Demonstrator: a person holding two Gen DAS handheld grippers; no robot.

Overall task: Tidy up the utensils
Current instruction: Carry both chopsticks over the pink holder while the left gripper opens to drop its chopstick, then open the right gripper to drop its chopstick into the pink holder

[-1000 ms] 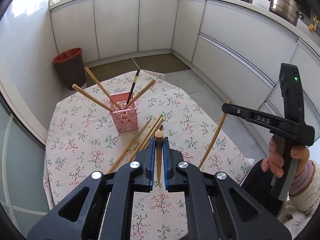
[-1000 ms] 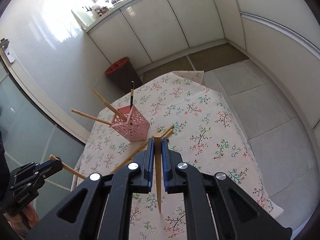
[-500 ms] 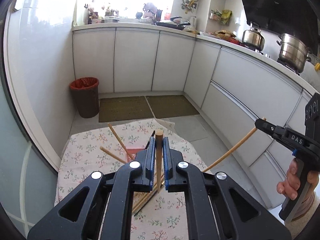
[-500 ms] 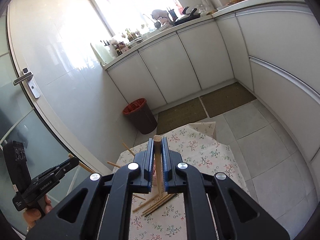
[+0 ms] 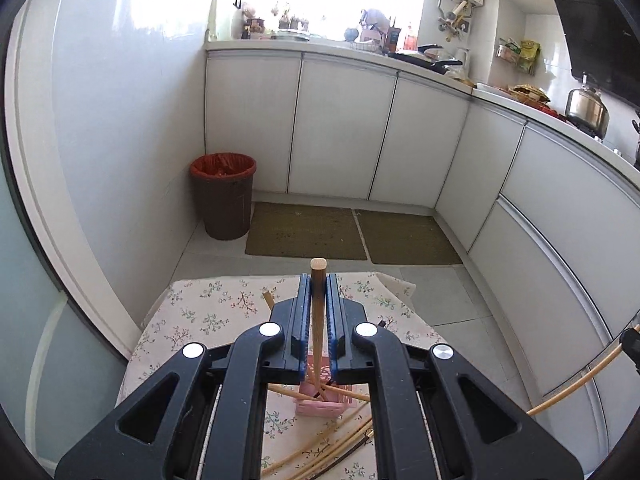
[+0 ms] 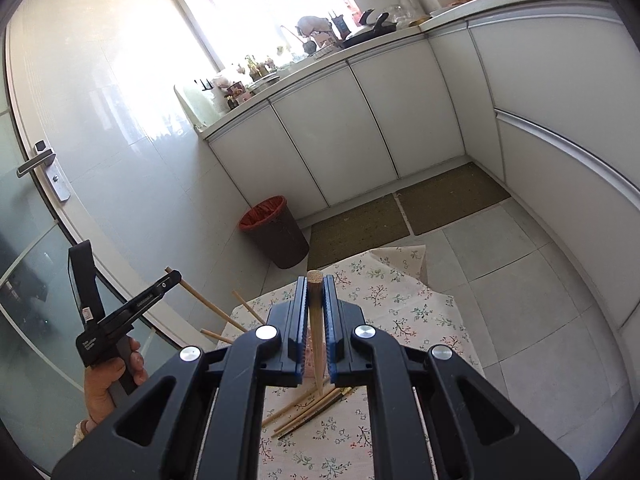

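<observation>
Above table (image 5: 208,312), both tongs (image 5: 319,288) (image 6: 315,292) clamp upright chopsticks (image 5: 318,312).

Both handheld grippers are raised, each clamped on a wooden chopstick. The left gripper (image 5: 319,280) has its 2 blue-lined jaws pressed against a chopstick (image 5: 317,320) that stands upright between them, its blunt end clear above the fingertips. The right gripper (image 6: 315,282) pinches a second chopstick (image 6: 316,328) the same way, tapered tip pointing down. In the right wrist view the person's left hand (image 6: 110,384) wraps the left gripper's black handle, fingers curled around it.
</observation>
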